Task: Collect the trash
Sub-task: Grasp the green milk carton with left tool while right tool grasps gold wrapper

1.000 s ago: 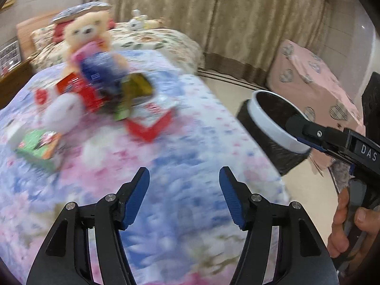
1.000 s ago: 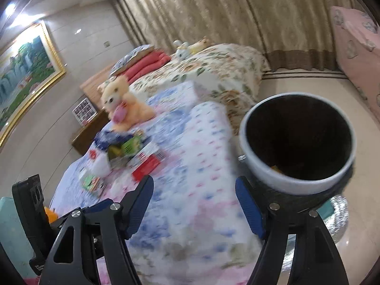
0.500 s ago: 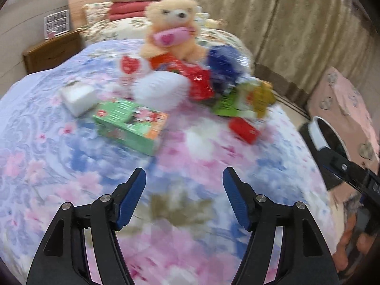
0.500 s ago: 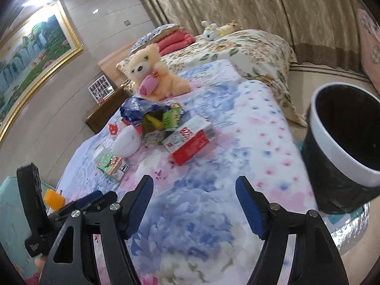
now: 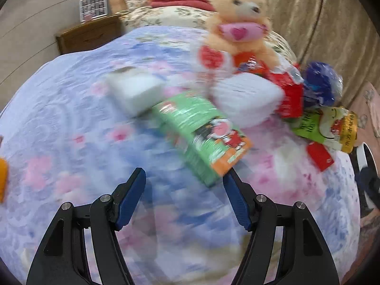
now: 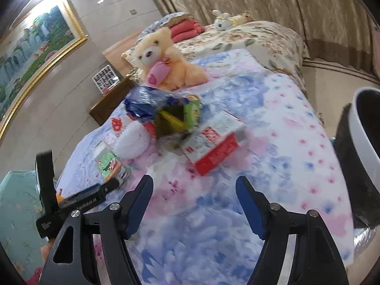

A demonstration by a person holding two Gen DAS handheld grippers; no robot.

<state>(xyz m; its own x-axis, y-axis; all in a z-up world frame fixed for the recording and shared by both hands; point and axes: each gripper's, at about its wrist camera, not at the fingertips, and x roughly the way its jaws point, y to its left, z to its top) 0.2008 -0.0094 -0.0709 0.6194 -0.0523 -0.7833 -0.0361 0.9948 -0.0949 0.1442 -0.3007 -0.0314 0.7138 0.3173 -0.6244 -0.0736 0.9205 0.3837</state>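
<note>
Trash lies in a heap on the flowered bed cover. Nearest my left gripper is a green carton, its near corner just ahead of the right fingertip; the jaws stand open with nothing between them. Behind it are a white box, a white crumpled lump, a red packet, a blue bag and a green-yellow pouch. My right gripper hangs open over the bed, short of a red-and-white box. The black bin with a white rim stands at the right.
A plush bear sits behind the heap, with pillows and a folded quilt further back. A wooden nightstand stands left of the bed. The left gripper's body shows at the right wrist view's lower left. Curtains line the far wall.
Both grippers have swung left from the bin toward the heap. The left one has come close to the green carton. The bin has slid to the right edge of both views.
</note>
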